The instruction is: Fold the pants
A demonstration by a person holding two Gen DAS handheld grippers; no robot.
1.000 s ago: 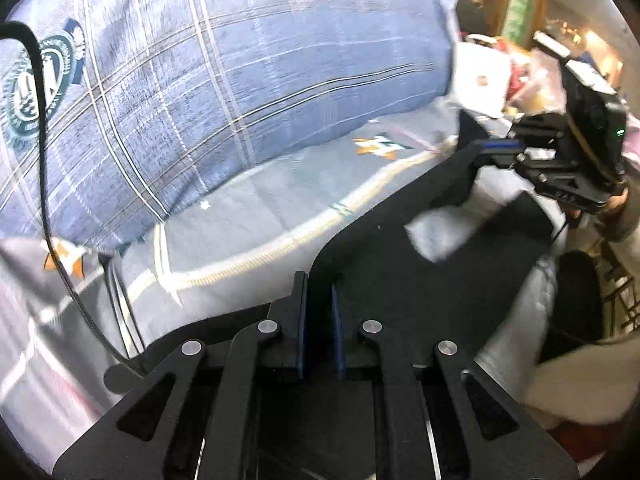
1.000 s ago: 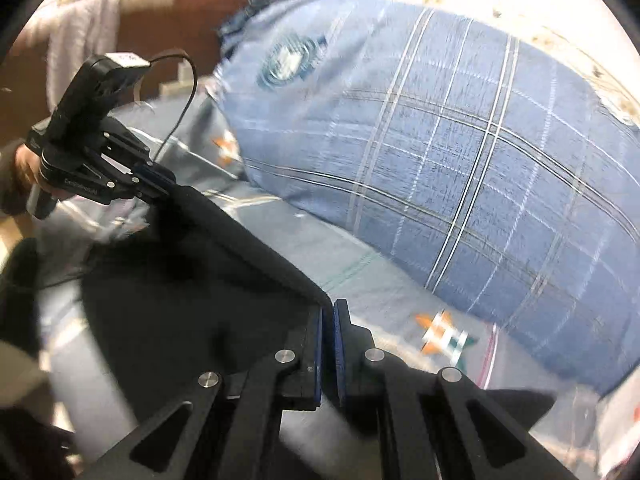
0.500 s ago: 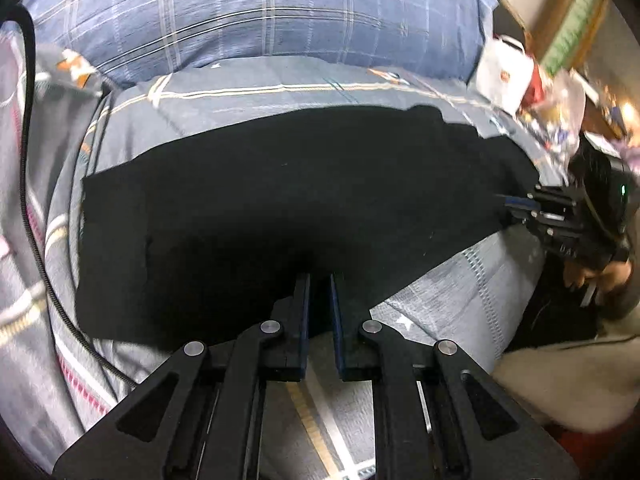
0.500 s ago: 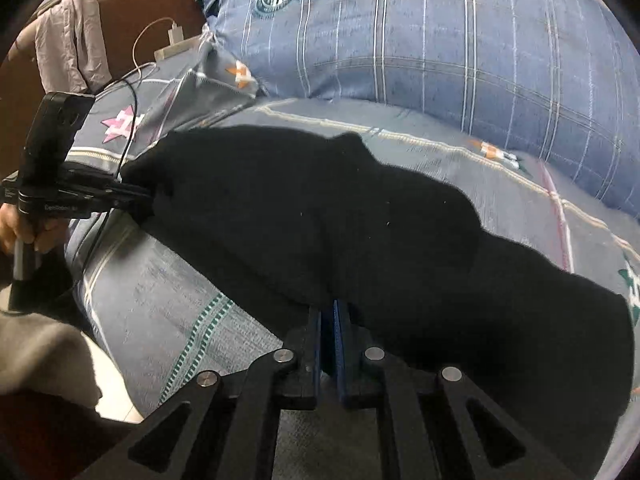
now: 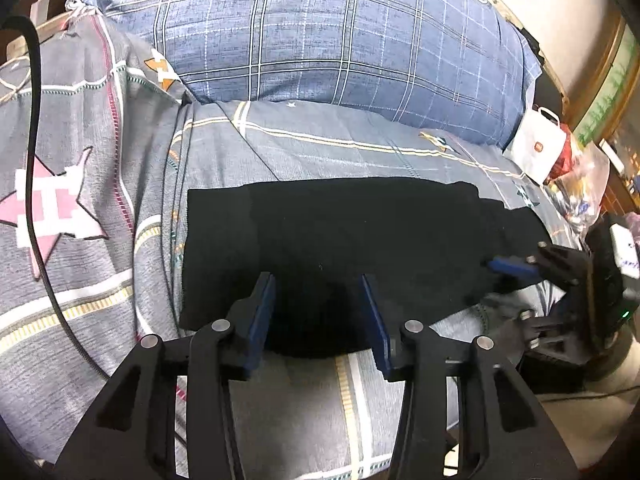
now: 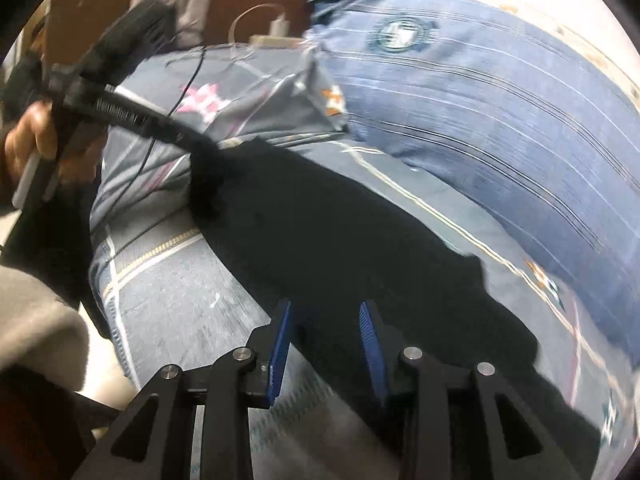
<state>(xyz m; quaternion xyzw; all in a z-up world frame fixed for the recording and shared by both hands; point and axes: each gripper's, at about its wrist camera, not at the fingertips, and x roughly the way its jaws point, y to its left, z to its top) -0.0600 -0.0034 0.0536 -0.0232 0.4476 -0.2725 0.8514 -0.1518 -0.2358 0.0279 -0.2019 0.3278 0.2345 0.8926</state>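
The black pants (image 5: 360,232) lie flat across the bed as a long folded band, also visible in the blurred right wrist view (image 6: 340,240). My left gripper (image 5: 316,278) is low over their near edge; its jaws are opening, and the cloth lies under and between the blue pads untouched. The right gripper (image 6: 325,304) is opening the same way over the other end's near edge. Each gripper shows in the other's view: the right gripper (image 5: 504,290) at the pants' right end, the left gripper (image 6: 188,142) at their far left corner, held by a hand (image 6: 36,140).
A big blue plaid pillow (image 5: 340,40) fills the back of the bed. A black cable (image 5: 36,200) trails over the grey patterned sheet (image 5: 100,140) on the left. A white bag (image 5: 538,148) and clutter sit beyond the right end. The bed's front edge is just below the grippers.
Both grippers came down with the pants, which went from hanging between them to lying spread on the bed. Both sets of jaws, shut on the cloth before, now stand apart.
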